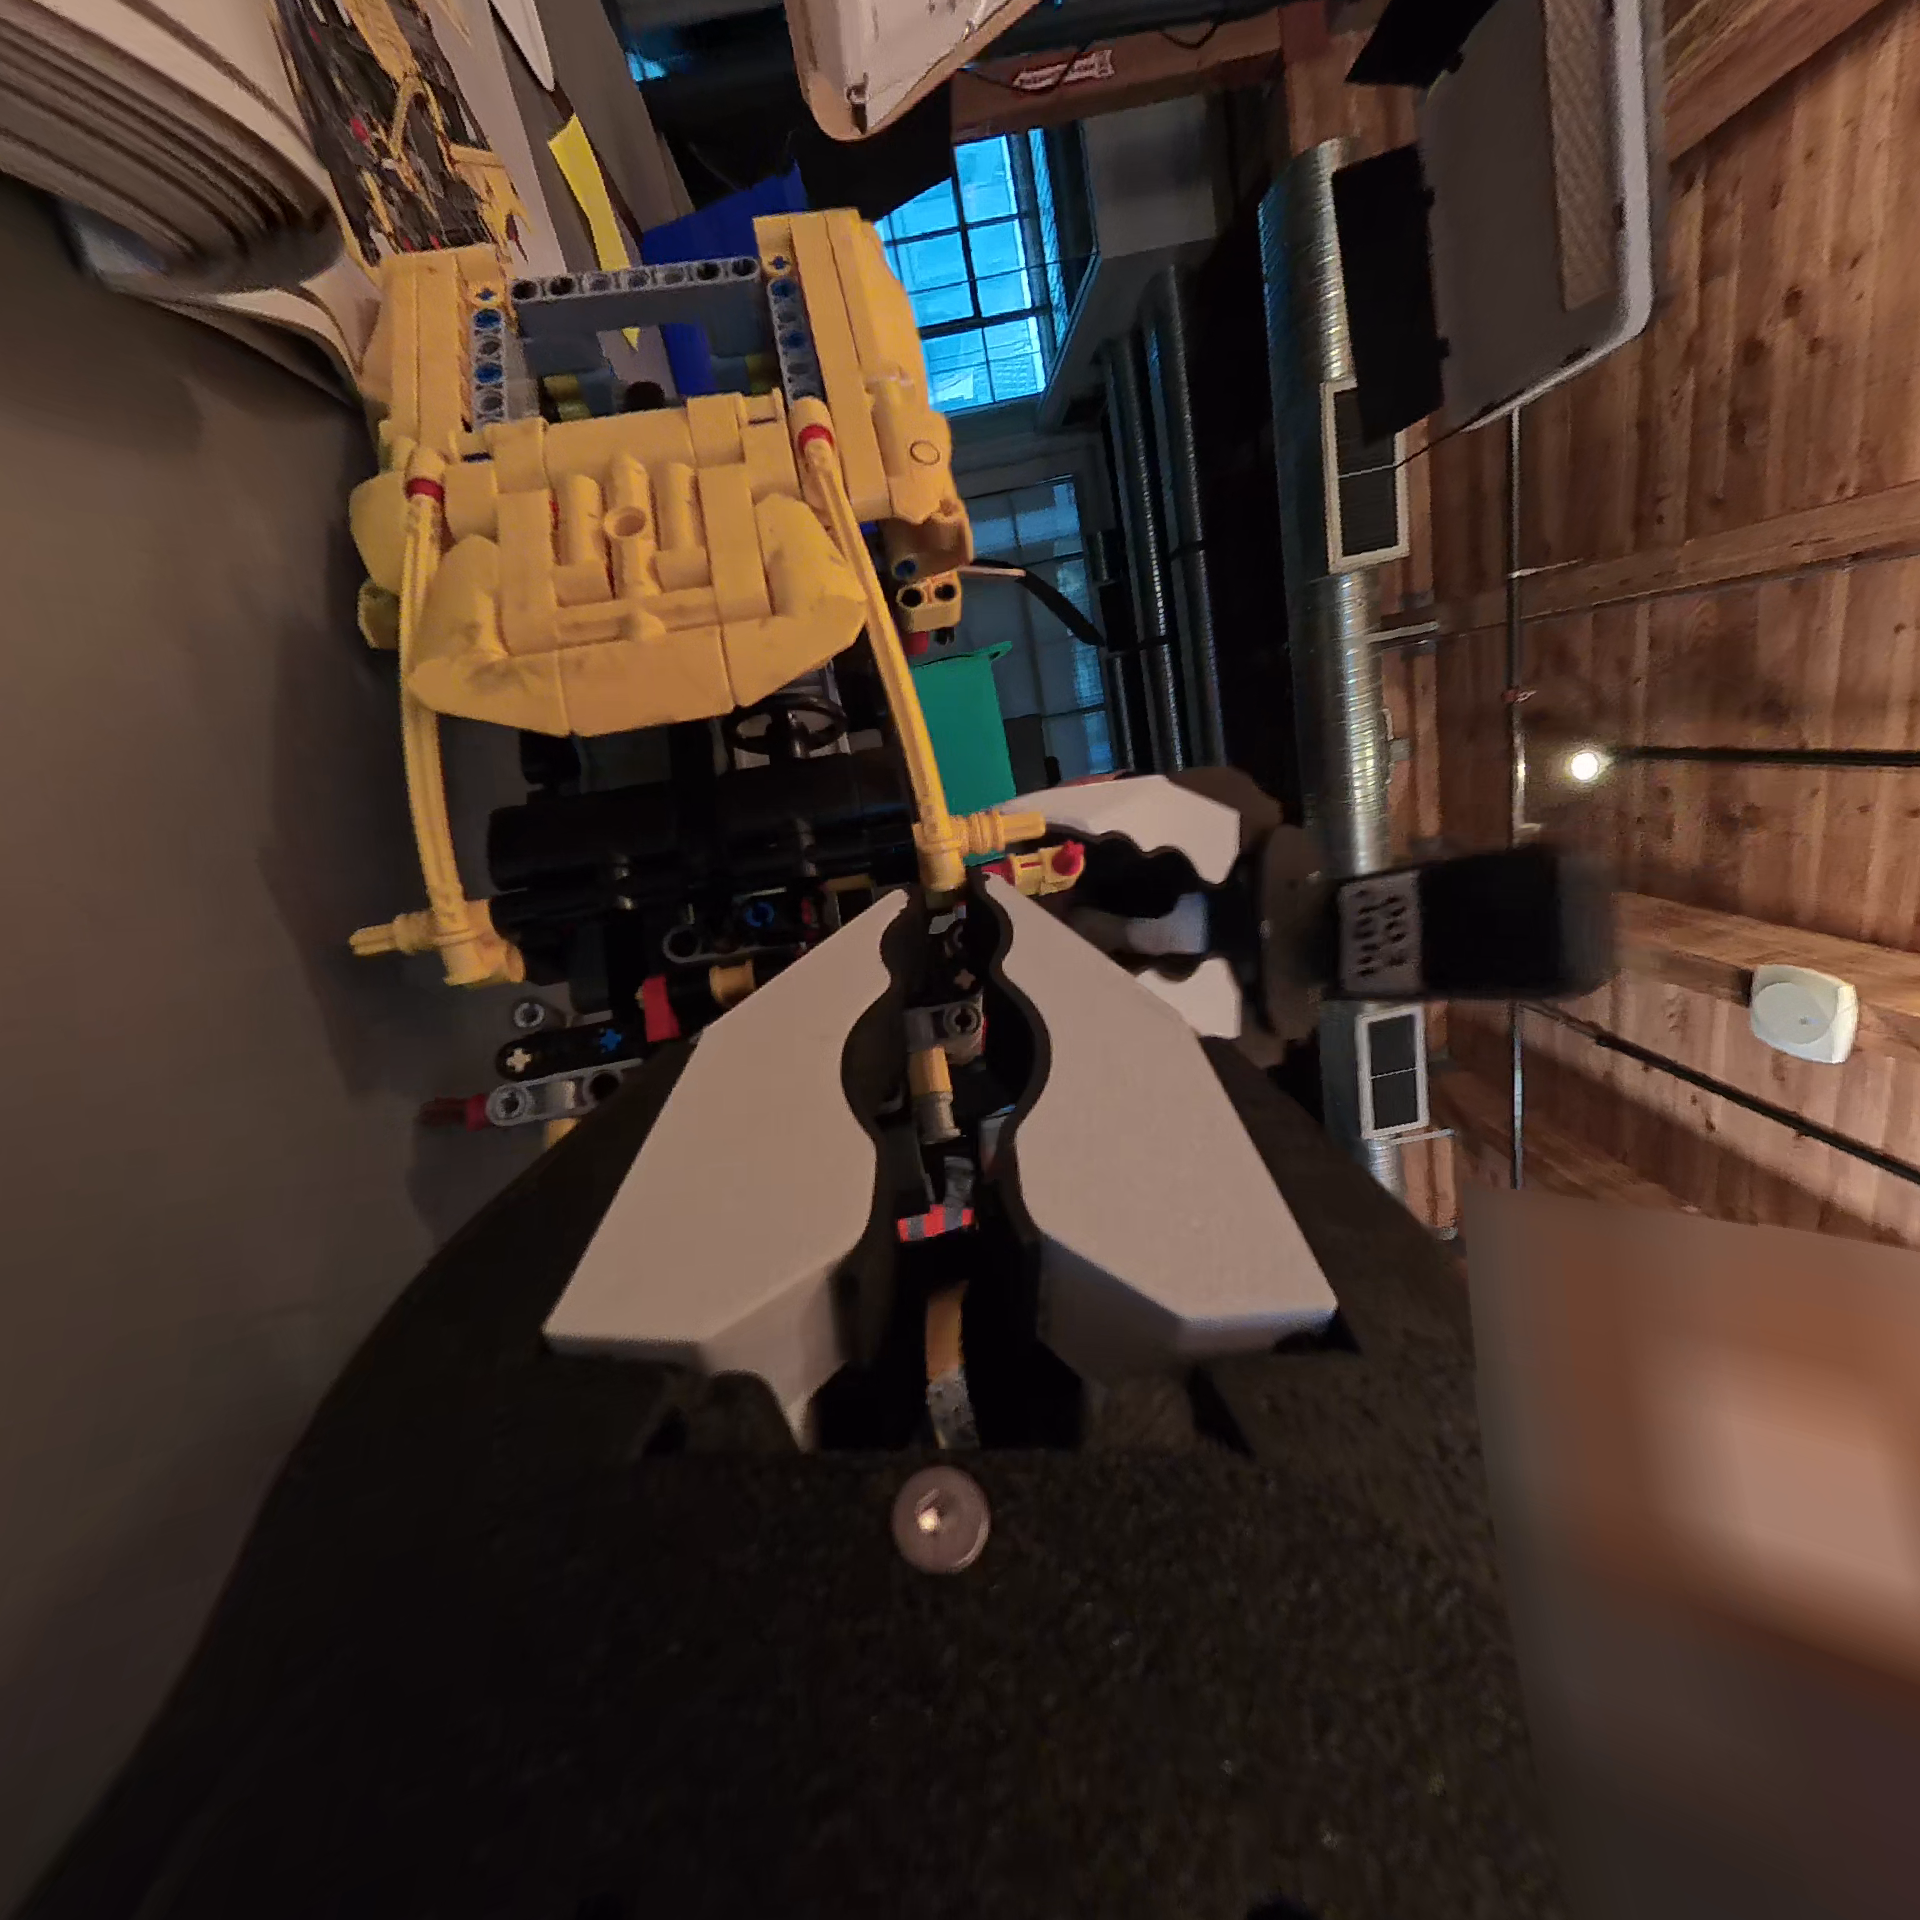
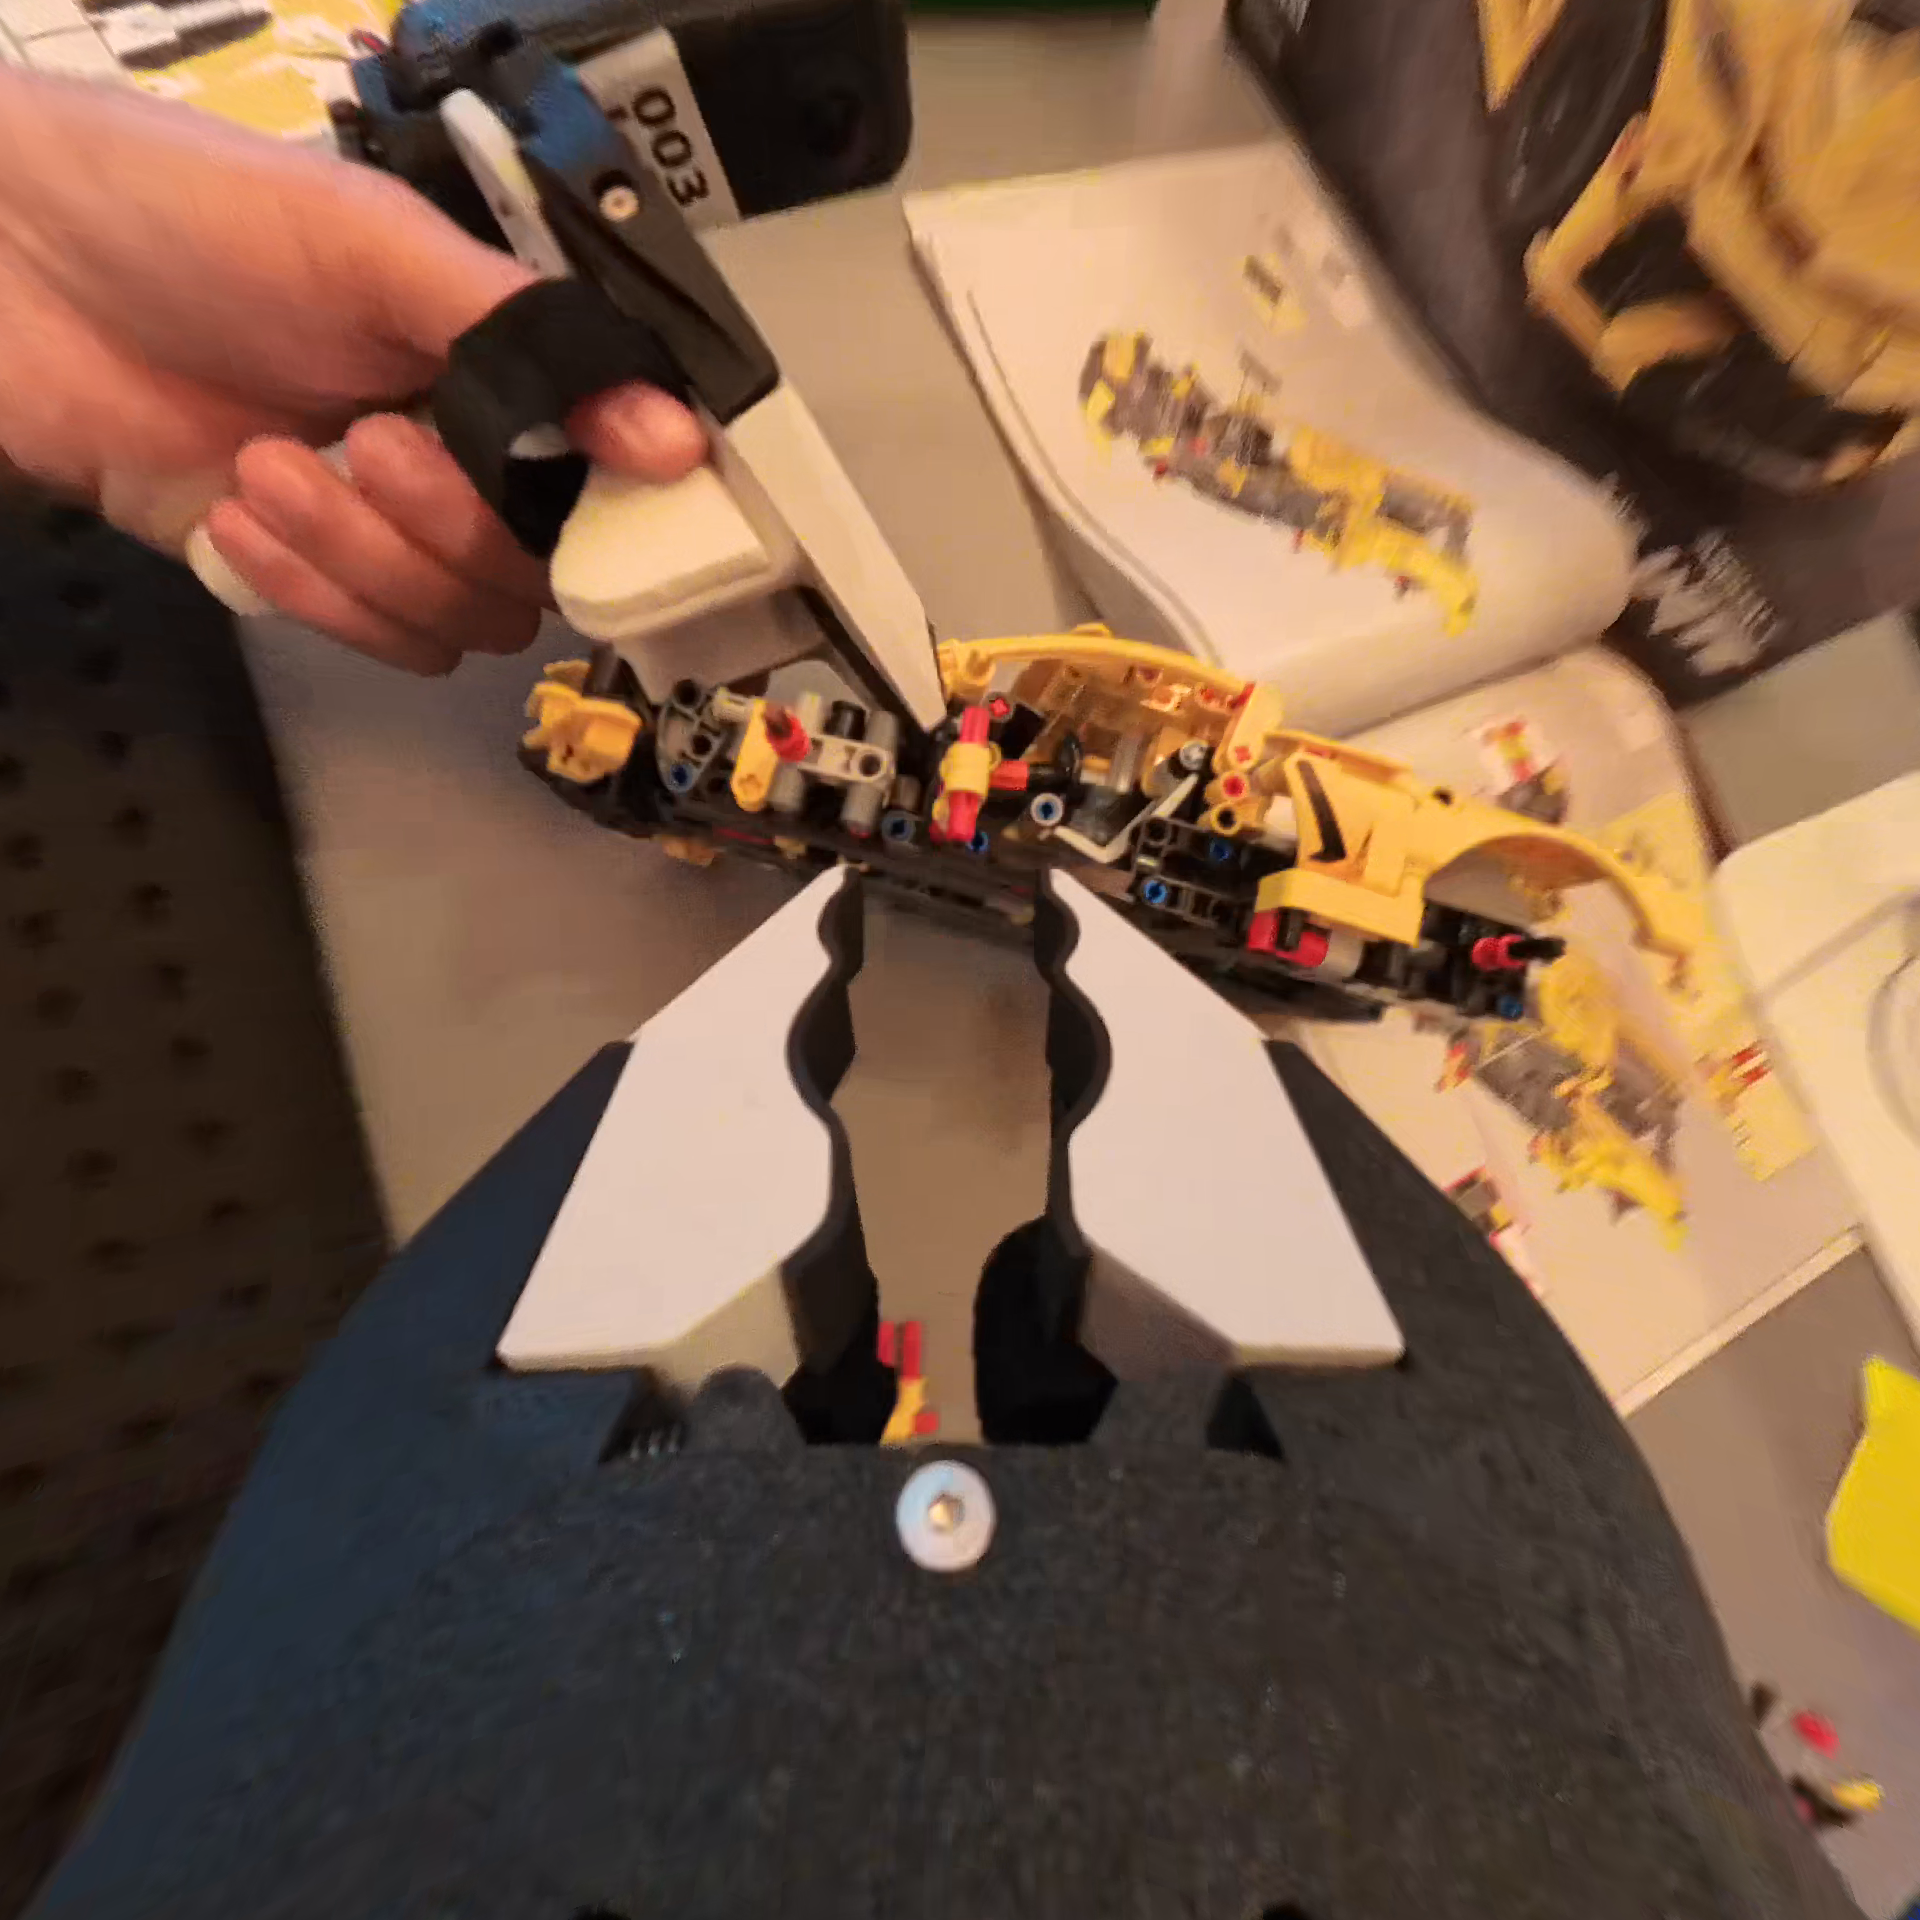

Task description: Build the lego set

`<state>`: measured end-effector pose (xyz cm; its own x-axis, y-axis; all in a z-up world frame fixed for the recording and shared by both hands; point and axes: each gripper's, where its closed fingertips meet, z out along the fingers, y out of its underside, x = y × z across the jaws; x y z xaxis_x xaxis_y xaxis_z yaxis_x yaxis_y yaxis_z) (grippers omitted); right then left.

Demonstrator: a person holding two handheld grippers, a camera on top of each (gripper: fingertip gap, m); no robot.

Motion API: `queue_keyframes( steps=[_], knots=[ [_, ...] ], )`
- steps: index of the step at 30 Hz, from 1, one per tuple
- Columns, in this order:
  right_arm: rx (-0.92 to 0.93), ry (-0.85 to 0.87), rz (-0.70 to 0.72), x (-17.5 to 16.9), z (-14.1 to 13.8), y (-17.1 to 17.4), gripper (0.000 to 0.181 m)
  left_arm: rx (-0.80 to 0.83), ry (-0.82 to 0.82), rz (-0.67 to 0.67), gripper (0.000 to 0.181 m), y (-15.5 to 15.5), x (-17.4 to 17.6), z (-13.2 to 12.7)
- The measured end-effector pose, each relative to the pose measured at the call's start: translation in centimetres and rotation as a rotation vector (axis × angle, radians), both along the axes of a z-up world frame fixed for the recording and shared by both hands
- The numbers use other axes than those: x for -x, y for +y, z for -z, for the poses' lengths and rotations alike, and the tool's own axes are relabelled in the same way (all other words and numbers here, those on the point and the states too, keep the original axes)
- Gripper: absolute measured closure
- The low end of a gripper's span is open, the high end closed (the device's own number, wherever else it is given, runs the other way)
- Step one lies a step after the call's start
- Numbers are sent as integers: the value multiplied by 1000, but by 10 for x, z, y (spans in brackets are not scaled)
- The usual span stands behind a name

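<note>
The half-built yellow and black lego model (image 1: 623, 540) is a vehicle with yellow body panels and a black chassis. My left gripper (image 1: 951, 899) is shut on parts at the model's middle, with lego pieces showing between its fingers. In the right wrist view a hand (image 2: 260, 364) holds the left gripper (image 2: 930, 712), which comes down onto the top of the model (image 2: 1340, 852). My right gripper (image 2: 945, 883) is open, with its tips at the model's black lower edge. It also shows in the left wrist view (image 1: 1091, 904), beside the model.
Instruction booklets (image 2: 1247, 436) and an open page (image 2: 1610, 1091) lie on the grey table behind and right of the model. The lego box (image 2: 1558, 208) stands at the back right. A yellow object (image 2: 1881, 1507) and loose small parts (image 2: 1818, 1766) lie at the right. A black perforated mat (image 2: 104, 935) is on the left. My left and right fingertips are right by each other.
</note>
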<state>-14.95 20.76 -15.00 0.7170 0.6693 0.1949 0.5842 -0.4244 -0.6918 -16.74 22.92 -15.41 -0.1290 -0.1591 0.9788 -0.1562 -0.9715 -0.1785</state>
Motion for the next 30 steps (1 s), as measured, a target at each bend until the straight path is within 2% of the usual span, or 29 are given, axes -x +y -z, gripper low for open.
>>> queue_keyframes(
  steps=[4, 7, 10, 13, 17, 21, 24, 30],
  knots=[
    [-168, -75, -29, -2, 8, 1, 129, 46, -22, 4, 175, 3, 1, 0],
    [-355, -208, -11, -2, -5, 4, 139, 63, -25, 9, 175, 2, 0, 0],
    [-471, -356, -40, 3, -5, 10, 135, 82, -32, 11, 175, 3, 1, 0],
    [-516, -426, -69, 6, 0, 17, 127, 111, -53, 17, 174, 5, 3, 0],
    [-526, -416, -112, 8, 8, 17, 119, 98, -67, 23, 174, 7, 7, 1],
    [-552, -416, -182, 2, 6, 18, 124, 39, -56, 71, 174, 0, 7, 1],
    [-594, -536, -266, -3, 7, 24, 116, 32, -50, 96, 174, -2, 5, 1],
    [-739, -648, -395, 9, 18, 30, 115, 45, -63, 105, 175, 1, 6, 1]
  ],
)
